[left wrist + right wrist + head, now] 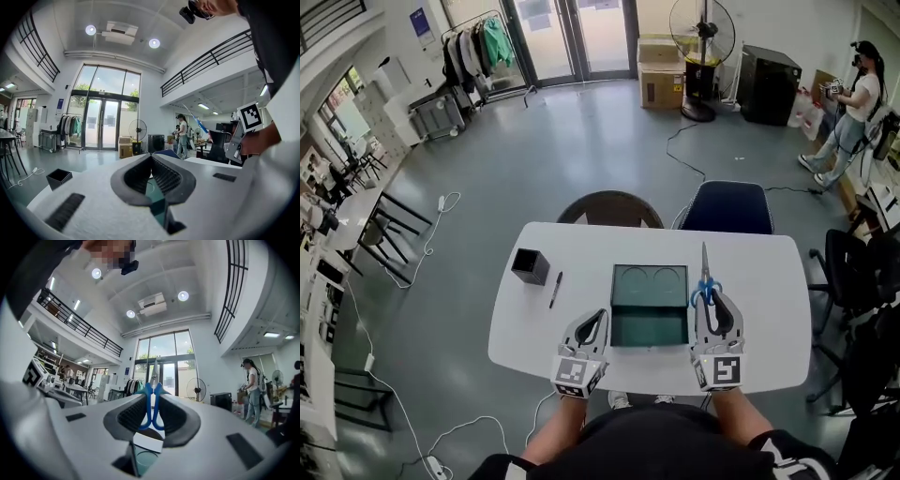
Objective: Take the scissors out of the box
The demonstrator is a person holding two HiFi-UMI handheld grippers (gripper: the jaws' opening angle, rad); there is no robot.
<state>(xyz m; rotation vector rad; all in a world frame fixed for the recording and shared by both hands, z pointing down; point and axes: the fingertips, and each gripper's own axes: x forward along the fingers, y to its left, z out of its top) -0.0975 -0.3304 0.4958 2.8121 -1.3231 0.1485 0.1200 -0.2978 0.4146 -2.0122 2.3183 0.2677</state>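
Right gripper (715, 298) clamped on blue scissors (704, 272) handles, scissors held outside box (649, 328), just right of it. Left gripper (600, 315) pinched shut, empty, by box's left side.

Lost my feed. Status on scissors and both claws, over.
Right claw clamped on scissors, by the handles. Scissors out of box, right of it. Left claw shut, empty. Nothing in the way.

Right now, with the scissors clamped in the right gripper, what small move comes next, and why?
Probably shift the scissors rightward and lower them onto the table: the right gripper clamps their blue handles, and they are already out of the box, by its right edge.
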